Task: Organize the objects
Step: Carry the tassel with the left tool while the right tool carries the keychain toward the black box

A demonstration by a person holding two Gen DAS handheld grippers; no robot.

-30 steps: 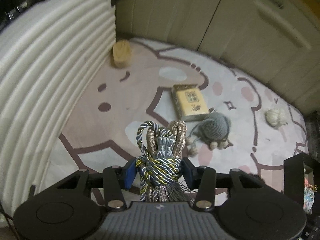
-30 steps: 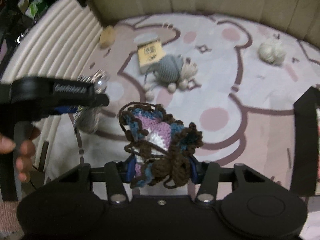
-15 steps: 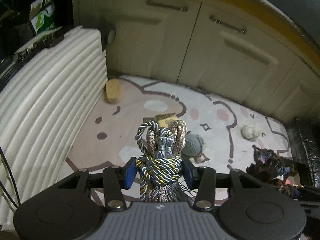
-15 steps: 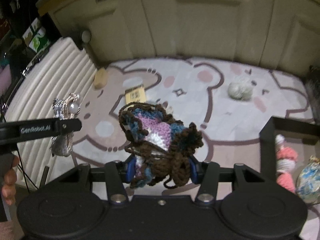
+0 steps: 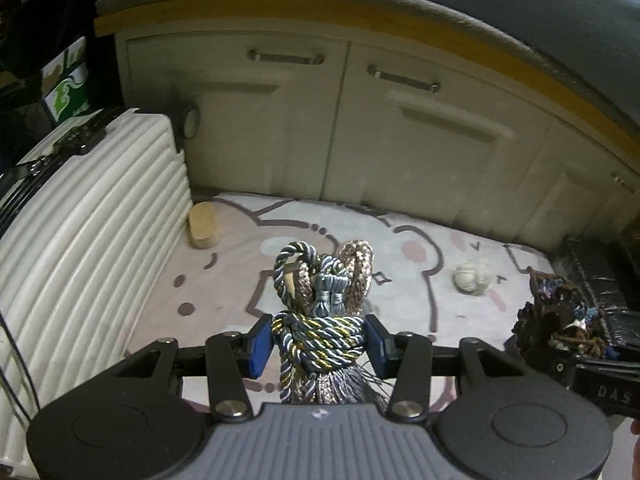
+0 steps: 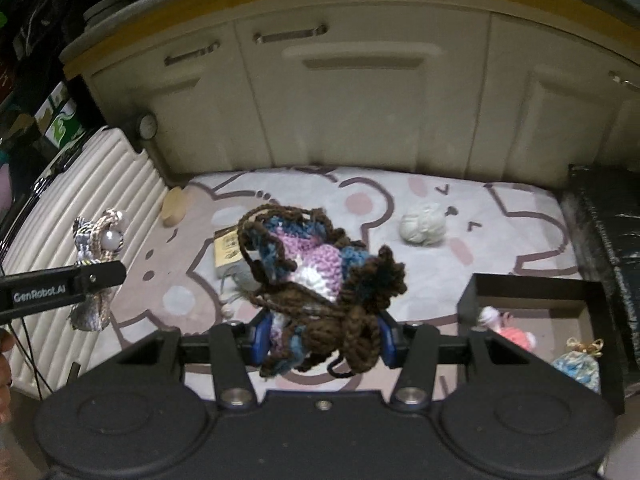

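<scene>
Both grippers are riding higher vs a sec ago: the cabinet fronts are now filling the far half of each view, and the mat items are sitting lower & smaller.

Left gripper is pinching a rope tassel knot, blue/gold/beige cords, its blue fingers pressed against both sides, loops sticking up, fringe hanging near the camera. Right gripper is clamping a crochet pouch, brown w/ purple, white & blue yarn, pads tight on it; brown strings are dangling below.

Writing: "GenRobot.AI" is showing on the left gripper's arm in the right wrist view; "DAS" is readable on the right one's arm at the left view's right edge. A green-white carton at far left has print too small to read.

Still lying on the bear-pattern mat: 1 wooden block beside the white ribbed suitcase, 1 yellowish printed box w/ a grey knitted thing partly hidden just near it, 1 white yarn ball. Black box at near right is holding 2 visible items: a pink-white knit piece & a blue pouch w/ gold bow.
</scene>
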